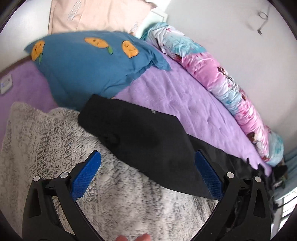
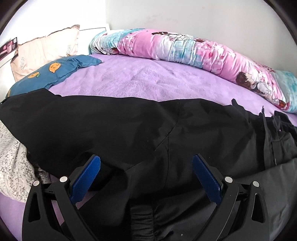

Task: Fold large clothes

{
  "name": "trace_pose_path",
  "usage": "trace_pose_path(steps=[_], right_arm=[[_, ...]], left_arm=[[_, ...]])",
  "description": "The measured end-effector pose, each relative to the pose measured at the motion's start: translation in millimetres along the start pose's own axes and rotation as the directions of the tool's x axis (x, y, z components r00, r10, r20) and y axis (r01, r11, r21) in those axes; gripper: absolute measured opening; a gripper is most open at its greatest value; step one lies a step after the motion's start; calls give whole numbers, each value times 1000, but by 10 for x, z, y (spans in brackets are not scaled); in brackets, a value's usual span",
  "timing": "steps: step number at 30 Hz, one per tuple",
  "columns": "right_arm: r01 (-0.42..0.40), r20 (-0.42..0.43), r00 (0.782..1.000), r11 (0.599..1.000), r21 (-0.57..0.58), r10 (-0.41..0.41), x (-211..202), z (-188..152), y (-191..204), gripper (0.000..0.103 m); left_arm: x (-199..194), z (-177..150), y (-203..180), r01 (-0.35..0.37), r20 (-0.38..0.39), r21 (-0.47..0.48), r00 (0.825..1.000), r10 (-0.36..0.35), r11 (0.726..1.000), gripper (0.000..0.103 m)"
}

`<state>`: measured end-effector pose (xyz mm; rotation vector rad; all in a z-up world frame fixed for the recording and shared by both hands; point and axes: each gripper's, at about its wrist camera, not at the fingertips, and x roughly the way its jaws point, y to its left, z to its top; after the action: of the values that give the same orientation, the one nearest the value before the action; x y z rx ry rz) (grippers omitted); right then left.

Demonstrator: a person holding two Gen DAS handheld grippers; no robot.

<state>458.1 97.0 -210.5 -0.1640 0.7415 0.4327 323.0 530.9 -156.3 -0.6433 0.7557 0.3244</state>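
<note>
Both grippers — left [image 1: 147,163], right [image 2: 146,166] — jaws apart over black garment [image 2: 130,126].

Premises: a home bedroom. Evidence: a bed with purple fleece sheet [image 2: 141,81], blue pillow [image 1: 89,68] with orange fruit patches, beige pillow [image 1: 96,14] at the head, rolled pink-and-blue printed quilt [image 2: 194,50] against a plain white wall [image 2: 204,16].

Bright daylight, fisheye-bent edges, slight blur

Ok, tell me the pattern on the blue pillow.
The blue pillow is teal-blue with orange smiling fruit shapes and green leaves; the left wrist view shows it best.
</note>
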Motion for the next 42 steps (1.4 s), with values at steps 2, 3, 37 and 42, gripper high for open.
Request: trace_pose_path(steps=[2,3,37,42], right_arm=[[7,3,1000,1000,-14,-7,31,-3,38,97],[6,2,1000,1000,-19,-6,40,-6,46,97],[84,-12,996,996,-11,-84,162,-116,21,97],[75,-129,989,997,-25,-78,442,-264,-10,98]], left_arm=[[120,1,220,84,-43,-98,995,-89,992,97],[173,-4,313,105,-51,-136,992,-113,985,97],[448,274,671,21,20,-201,1000,-18,979,8],[287,290,560,45,62,-172,997,-35,984,6]])
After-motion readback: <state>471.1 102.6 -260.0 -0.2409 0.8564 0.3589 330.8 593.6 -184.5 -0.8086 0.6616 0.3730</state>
